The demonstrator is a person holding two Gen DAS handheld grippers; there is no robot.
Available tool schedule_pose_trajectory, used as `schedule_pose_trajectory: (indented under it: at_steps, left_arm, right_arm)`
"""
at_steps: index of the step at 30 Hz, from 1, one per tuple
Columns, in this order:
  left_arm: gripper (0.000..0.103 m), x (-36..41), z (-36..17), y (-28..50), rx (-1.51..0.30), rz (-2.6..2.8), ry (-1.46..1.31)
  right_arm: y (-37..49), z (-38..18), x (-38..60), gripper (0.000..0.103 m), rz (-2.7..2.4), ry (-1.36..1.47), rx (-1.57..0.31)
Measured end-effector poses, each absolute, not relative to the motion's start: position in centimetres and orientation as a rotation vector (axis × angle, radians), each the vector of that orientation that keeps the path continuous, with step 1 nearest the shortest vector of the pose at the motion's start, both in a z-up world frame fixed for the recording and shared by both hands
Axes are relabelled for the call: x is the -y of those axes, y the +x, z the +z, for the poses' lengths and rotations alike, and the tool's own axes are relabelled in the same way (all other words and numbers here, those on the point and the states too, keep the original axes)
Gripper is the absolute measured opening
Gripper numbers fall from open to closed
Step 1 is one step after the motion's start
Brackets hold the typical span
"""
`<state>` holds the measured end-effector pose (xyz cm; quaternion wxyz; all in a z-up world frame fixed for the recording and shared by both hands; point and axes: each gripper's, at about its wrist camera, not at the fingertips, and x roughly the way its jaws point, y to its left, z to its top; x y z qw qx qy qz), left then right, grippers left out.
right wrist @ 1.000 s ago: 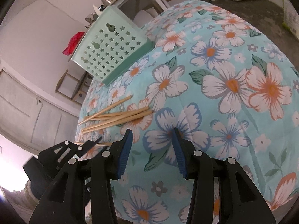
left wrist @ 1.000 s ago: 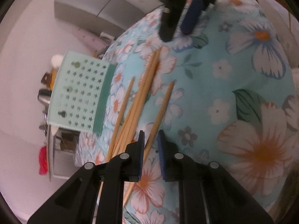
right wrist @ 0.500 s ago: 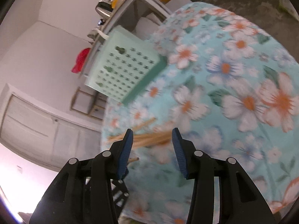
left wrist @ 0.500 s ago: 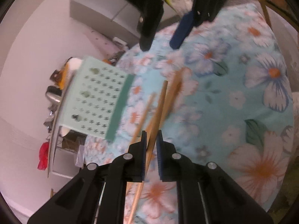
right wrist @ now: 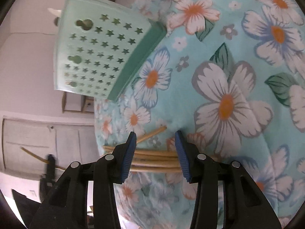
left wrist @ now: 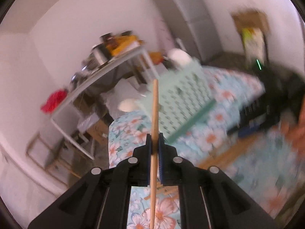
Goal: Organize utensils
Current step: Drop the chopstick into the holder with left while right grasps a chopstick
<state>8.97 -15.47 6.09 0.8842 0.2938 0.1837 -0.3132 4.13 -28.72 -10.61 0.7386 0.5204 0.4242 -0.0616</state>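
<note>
My left gripper (left wrist: 154,139) is closing tight on one wooden chopstick (left wrist: 155,105), which stands upright between the pads, lifted clear of the floral tablecloth (left wrist: 129,126). Behind it the mint-green perforated utensil holder (left wrist: 183,99) lies tilted on the table. In the right wrist view, my right gripper (right wrist: 155,135) hovers low over several remaining chopsticks (right wrist: 154,158). Its jaws are closing slightly with the bundle lying crosswise between them, the pads not pressing on it. The utensil holder (right wrist: 99,53) lies at upper left. The left gripper (right wrist: 48,164) shows blurred at lower left.
The table edge (right wrist: 101,133) drops off just left of the chopsticks. A metal shelf (left wrist: 106,66) with kitchenware, a red cloth (left wrist: 54,100) and a grey cabinet (left wrist: 190,22) stand beyond the table. White cupboard doors (right wrist: 38,143) are at left.
The left gripper shut on one chopstick, lifted it off the cloth and rolled until it stands upright. The right gripper moved across the table to over the remaining chopsticks.
</note>
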Motion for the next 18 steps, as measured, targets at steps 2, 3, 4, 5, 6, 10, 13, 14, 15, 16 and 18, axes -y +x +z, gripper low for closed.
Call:
schedule_pose_trajectory:
  at_steps: [2, 3, 4, 5, 6, 10, 13, 14, 15, 16, 18]
  left_arm:
    - [0.006, 14.3, 7.4, 10.0, -0.408, -0.64, 0.5]
    - [0.006, 13.5, 8.0, 10.7, -0.432, -0.633, 0.426]
    - [0.006, 12.9, 8.4, 11.2, -0.453, -0.633, 0.365]
    - [0.006, 12.2, 8.7, 11.9, -0.479, -0.636, 0.291]
    - [0.006, 11.2, 8.9, 12.7, -0.513, -0.634, 0.208]
    - [0.006, 8.7, 9.0, 14.5, -0.592, -0.612, 0.026]
    - [0.006, 7.5, 9.2, 15.2, -0.617, -0.617, -0.05]
    - [0.006, 7.2, 9.3, 15.4, -0.624, -0.622, -0.072]
    - [0.006, 6.8, 9.3, 15.6, -0.635, -0.631, -0.1]
    - [0.006, 6.4, 9.5, 15.9, -0.641, -0.634, -0.12]
    - [0.006, 5.9, 9.8, 16.3, -0.646, -0.639, -0.156]
  right_arm:
    - [4.9, -10.6, 28.4, 0.038, -0.151, 1.135, -0.928]
    - [5.1, -10.6, 28.3, 0.036, -0.157, 1.13, -0.926]
    - [5.4, -10.6, 28.0, 0.034, -0.168, 1.124, -0.923]
    - [5.7, -10.7, 27.8, 0.033, -0.176, 1.121, -0.919]
    - [6.0, -10.8, 27.5, 0.03, -0.183, 1.119, -0.917]
    - [6.3, -11.2, 26.5, 0.017, -0.21, 1.129, -0.884]
    - [6.5, -11.3, 27.0, 0.014, -0.21, 1.163, -0.831]
    - [6.3, -11.2, 27.3, 0.013, -0.203, 1.172, -0.814]
    - [6.2, -11.0, 27.3, 0.012, -0.192, 1.18, -0.789]
    - [5.9, -10.7, 27.5, 0.01, -0.183, 1.188, -0.77]
    - [5.6, -9.7, 27.7, 0.008, -0.151, 1.197, -0.724]
